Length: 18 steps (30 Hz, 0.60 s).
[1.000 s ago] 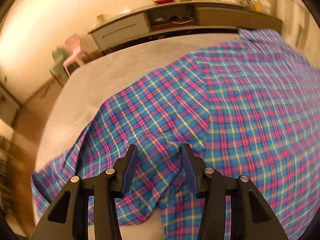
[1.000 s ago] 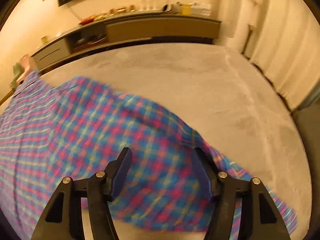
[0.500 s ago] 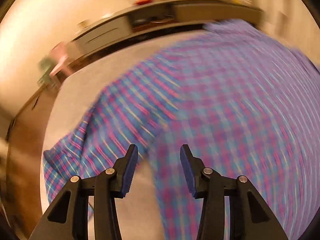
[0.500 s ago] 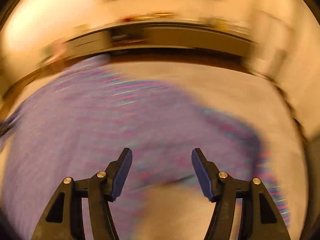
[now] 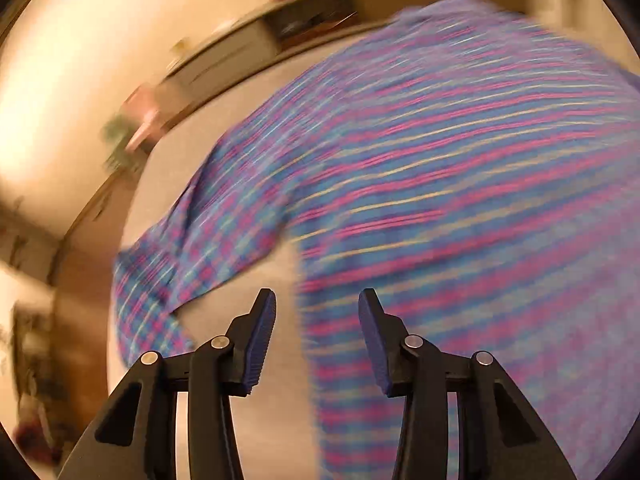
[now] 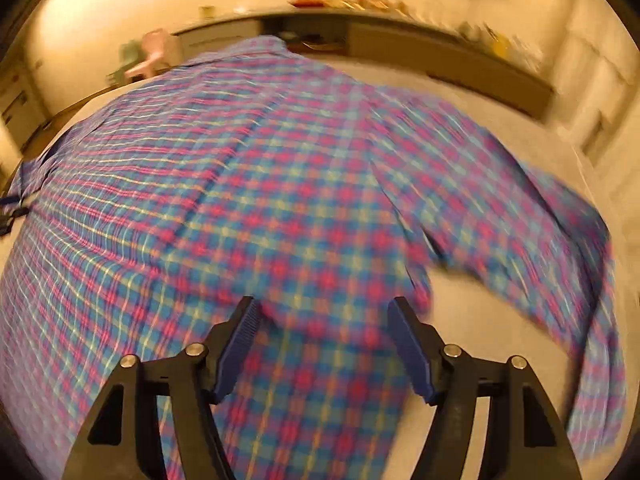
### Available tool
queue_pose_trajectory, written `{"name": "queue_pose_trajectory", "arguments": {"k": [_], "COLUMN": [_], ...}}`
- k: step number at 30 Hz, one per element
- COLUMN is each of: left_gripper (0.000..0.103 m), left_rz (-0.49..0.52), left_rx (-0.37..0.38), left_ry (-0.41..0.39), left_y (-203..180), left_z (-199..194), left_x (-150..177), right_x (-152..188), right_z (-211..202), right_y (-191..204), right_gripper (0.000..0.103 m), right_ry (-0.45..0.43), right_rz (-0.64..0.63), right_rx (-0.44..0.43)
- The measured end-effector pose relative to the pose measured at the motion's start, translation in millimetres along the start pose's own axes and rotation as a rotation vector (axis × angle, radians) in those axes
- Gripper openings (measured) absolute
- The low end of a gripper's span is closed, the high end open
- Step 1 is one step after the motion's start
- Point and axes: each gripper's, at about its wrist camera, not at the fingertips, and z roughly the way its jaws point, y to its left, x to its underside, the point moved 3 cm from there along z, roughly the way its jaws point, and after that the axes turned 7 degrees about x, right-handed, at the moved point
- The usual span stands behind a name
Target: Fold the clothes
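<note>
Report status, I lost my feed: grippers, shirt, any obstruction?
Left gripper open, empty. Right gripper open, over cloth, gripping nothing. Plaid shirt spread flat on the grey surface, sleeves out, unfolded. Nothing in the way.

The left wrist view looked forward and down along the left tool (image 5: 316, 322) from close above the plaid shirt (image 5: 460, 168), over its left sleeve (image 5: 192, 256) and side edge on the grey counter (image 5: 248, 420), with a long sideboard (image 5: 248, 52) along the far wall. The right wrist view looked the same way along the right tool (image 6: 322, 338) from close above the shirt's (image 6: 256, 184) lower right part and right sleeve (image 6: 520, 208). Both views, blurred, shared the shirt's body, the sideboard (image 6: 440, 52) and a pink chair (image 5: 146, 120) (image 6: 154, 54).
</note>
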Motion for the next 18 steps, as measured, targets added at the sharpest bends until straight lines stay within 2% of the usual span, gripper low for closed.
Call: {"name": "queue_pose_trajectory", "arguments": {"k": [1, 3, 5, 6, 7, 11, 14, 16, 18], "left_gripper": [0.044, 0.044, 0.044, 0.043, 0.045, 0.045, 0.044, 0.045, 0.046], "left_rz": [0.041, 0.108, 0.183, 0.213, 0.226, 0.131, 0.082, 0.055, 0.020], "left_rx": [0.036, 0.070, 0.069, 0.048, 0.023, 0.009, 0.015, 0.044, 0.088], "left_ry": [-0.012, -0.002, 0.026, 0.050, 0.036, 0.048, 0.071, 0.031, -0.022], "left_y": [-18.5, -49.3, -76.4, -84.9, -89.6, -87.1, -89.6, -95.0, -98.7], "left_z": [-12.9, -13.3, -5.3, 1.5, 2.2, 6.7, 7.4, -6.3, -21.4], "left_x": [3.5, 9.3, 15.6, 17.6, 14.5, 0.9, -2.1, -5.4, -9.5], "right_x": [-8.0, -3.3, 22.2, 25.7, 24.3, 17.8, 18.2, 34.1, 36.2], "right_z": [-23.5, -53.4, -87.6, -87.5, -87.6, -95.0, -104.4, -147.4, -174.0], "right_y": [-6.9, -13.3, -37.1, -38.4, -40.7, -52.2, -63.9, -92.3, -137.8], "right_gripper": [0.069, 0.069, 0.069, 0.069, 0.070, 0.072, 0.072, 0.072, 0.073], "right_ry": [-0.002, 0.002, 0.022, 0.041, 0.039, -0.001, 0.022, -0.003, -0.049], "right_rz": [0.021, 0.027, -0.001, -0.032, -0.057, -0.144, -0.140, -0.136, -0.060], "right_rx": [-0.031, -0.073, -0.112, -0.113, -0.100, -0.033, -0.008, 0.019, 0.110]}}
